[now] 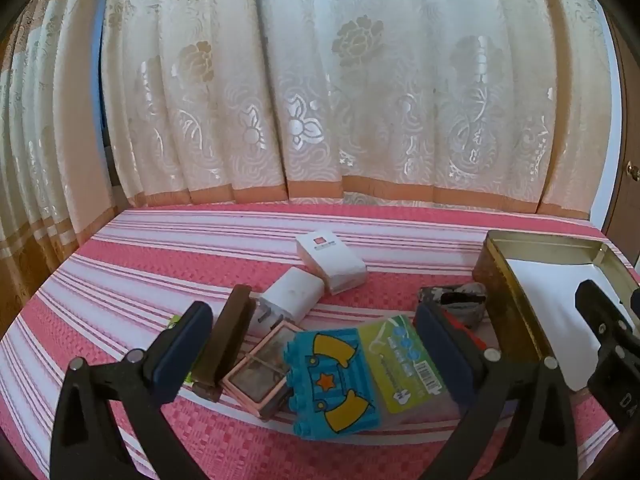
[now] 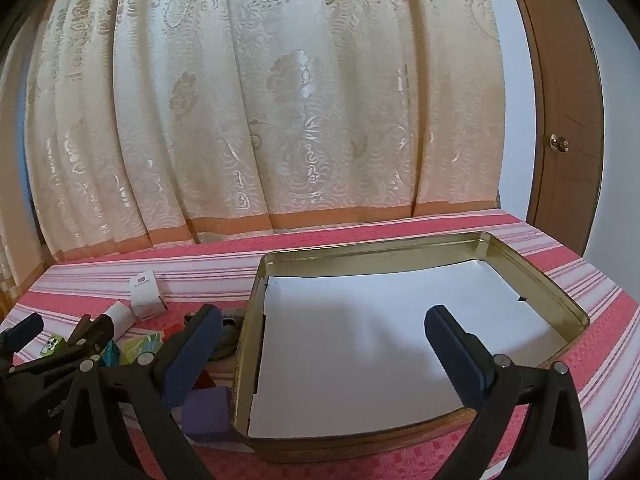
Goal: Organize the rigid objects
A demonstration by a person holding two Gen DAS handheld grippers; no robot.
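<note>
Left tool spread over blue toy brick, lower centre; brick stiff, light; grip flat sides. Right tool spread above tin.

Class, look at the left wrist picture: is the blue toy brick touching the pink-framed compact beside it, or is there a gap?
Touching. In the left wrist view the blue toy brick overlaps the pink-framed compact at its right edge, with no cloth visible between them.
</note>
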